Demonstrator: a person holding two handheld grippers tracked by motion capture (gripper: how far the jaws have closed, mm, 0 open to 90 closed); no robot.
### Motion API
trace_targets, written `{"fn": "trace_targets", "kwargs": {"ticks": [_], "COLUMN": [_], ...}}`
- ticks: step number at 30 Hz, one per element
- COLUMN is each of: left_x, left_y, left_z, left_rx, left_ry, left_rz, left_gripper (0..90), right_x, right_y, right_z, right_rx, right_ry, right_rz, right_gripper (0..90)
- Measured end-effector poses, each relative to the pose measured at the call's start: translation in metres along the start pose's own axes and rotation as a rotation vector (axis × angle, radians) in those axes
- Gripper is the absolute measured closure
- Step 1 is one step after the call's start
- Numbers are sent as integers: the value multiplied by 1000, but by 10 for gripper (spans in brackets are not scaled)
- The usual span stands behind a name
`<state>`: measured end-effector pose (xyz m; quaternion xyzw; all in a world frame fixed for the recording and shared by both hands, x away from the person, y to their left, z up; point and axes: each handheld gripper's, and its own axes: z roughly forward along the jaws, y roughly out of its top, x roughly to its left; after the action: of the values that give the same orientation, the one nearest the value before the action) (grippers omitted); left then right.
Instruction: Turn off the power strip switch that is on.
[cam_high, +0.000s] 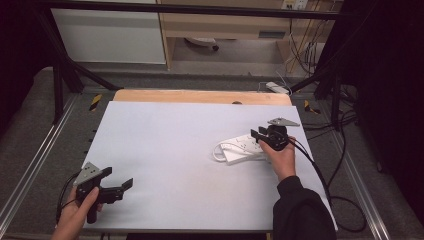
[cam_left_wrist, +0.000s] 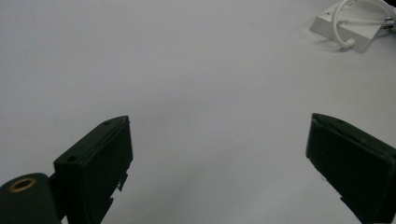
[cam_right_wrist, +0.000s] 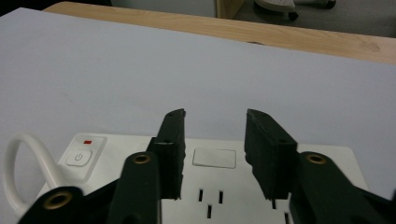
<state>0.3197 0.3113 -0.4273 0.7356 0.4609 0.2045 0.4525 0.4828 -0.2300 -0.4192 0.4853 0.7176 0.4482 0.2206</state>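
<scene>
A white power strip (cam_high: 240, 147) lies on the right half of the white table top (cam_high: 170, 150), its white cord (cam_high: 217, 152) looped at its left end. My right gripper (cam_high: 256, 135) hovers just over the strip's right part, pointing left. In the right gripper view its jaws (cam_right_wrist: 215, 126) stand apart above the strip's socket face (cam_right_wrist: 212, 158) with nothing between them; a switch (cam_right_wrist: 80, 156) with a red mark sits at the left. My left gripper (cam_high: 118, 177) rests at the table's near left, open and empty (cam_left_wrist: 219, 154). The strip (cam_left_wrist: 348, 25) shows far off.
A wooden edge (cam_high: 200, 96) borders the table's far side. Black cables (cam_high: 330, 185) trail off the right side onto the grey floor. Metal frame rails (cam_high: 35, 160) run along both sides, and a white adapter (cam_high: 277, 87) lies behind the table.
</scene>
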Motion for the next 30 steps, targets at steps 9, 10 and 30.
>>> {"fn": "trace_targets", "kwargs": {"ticks": [9,10,30], "left_x": [0,0,0], "left_y": [0,0,-1], "left_z": [1,1,1], "left_rx": [4,5,11], "left_ry": [2,3,5], "left_rz": [1,1,0], "left_gripper": [72,72,72], "right_x": [-2,-2,-5], "right_y": [4,5,10], "right_z": [-5,-6,-26], "right_rx": [-10,-10,-28], "right_ry": [-26,-29,-85], "right_rz": [32,34,-61], "right_gripper": [207,182,62]}}
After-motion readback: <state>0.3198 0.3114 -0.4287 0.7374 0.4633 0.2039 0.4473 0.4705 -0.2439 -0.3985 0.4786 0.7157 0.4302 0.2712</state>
